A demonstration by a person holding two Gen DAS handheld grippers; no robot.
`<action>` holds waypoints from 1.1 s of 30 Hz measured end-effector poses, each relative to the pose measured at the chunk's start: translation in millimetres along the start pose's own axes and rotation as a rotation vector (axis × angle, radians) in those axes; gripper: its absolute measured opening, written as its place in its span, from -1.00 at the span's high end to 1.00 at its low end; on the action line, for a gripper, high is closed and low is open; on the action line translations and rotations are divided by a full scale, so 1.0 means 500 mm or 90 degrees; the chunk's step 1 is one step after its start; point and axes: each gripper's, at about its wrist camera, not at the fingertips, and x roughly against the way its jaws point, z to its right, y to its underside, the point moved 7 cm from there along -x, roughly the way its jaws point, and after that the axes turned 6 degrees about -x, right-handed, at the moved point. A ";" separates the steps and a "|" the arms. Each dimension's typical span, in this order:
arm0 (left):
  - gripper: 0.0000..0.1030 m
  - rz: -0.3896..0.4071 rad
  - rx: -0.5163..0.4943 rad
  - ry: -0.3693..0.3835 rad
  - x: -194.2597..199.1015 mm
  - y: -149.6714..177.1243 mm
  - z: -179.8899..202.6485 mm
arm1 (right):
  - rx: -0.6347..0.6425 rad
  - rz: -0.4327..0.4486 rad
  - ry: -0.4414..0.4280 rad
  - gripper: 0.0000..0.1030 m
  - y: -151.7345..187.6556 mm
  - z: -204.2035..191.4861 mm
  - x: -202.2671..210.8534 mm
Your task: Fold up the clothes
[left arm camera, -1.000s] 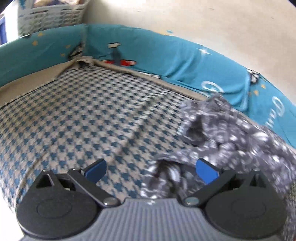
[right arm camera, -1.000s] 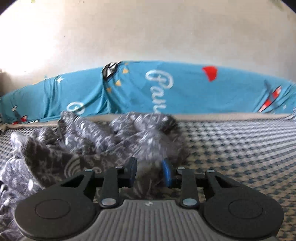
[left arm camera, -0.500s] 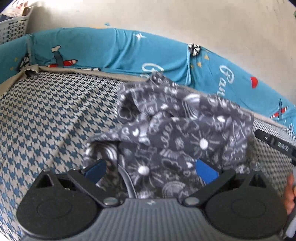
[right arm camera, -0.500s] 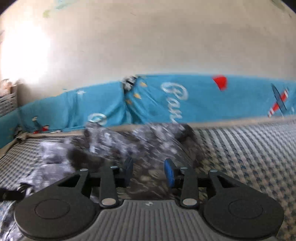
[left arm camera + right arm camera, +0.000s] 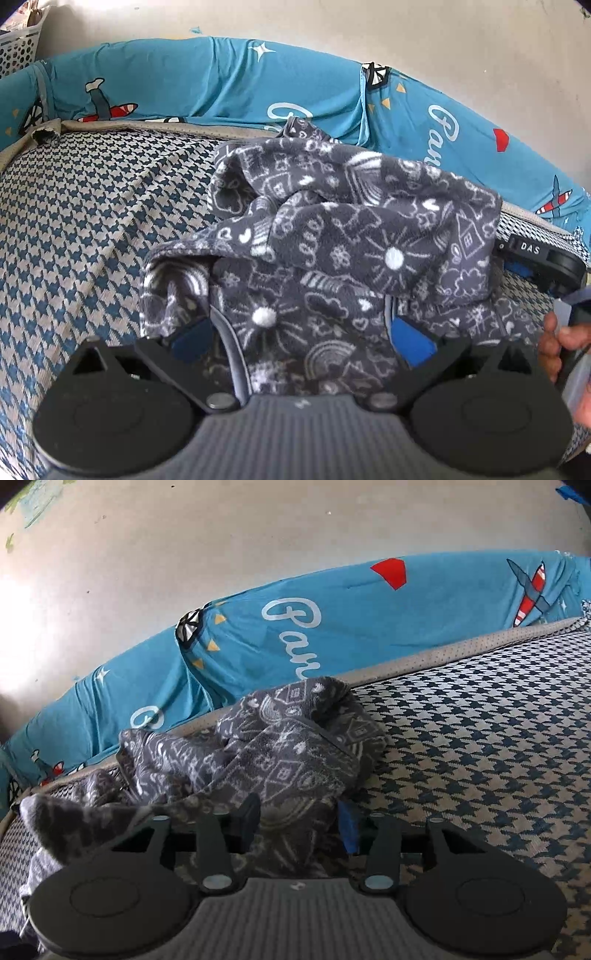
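While lying crumpled on houndstooth bed cover (image 5: 81, 221), near teal bumper (image 5: 207, 85), grey doodle-print garment (image 5: 332, 236) awaiting spreading. Left gripper (image 5: 299, 332) gaping wide, cloth draped between. Right gripper (image 5: 299, 823) narrowing onto bunched fabric. Next, likely: finding edges, pulling flat.

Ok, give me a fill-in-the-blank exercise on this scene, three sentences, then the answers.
1. The grey garment with white doodles lies crumpled on a mattress with a ____ pattern.
2. The left hand-held gripper has its fingers spread wide, so it is ____.
3. Behind the mattress runs a padded bumper coloured ____.

Missing words: houndstooth; open; blue
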 end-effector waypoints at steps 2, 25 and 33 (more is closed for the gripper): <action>-1.00 -0.004 0.004 0.001 -0.002 0.000 -0.004 | -0.004 0.023 0.006 0.63 -0.006 -0.004 0.006; -1.00 0.037 0.114 0.017 0.052 -0.024 -0.073 | 0.184 0.001 -0.189 0.84 0.118 -0.179 0.212; -1.00 0.012 0.122 0.031 0.049 0.007 -0.057 | 0.081 0.041 -0.071 0.49 0.060 -0.072 0.196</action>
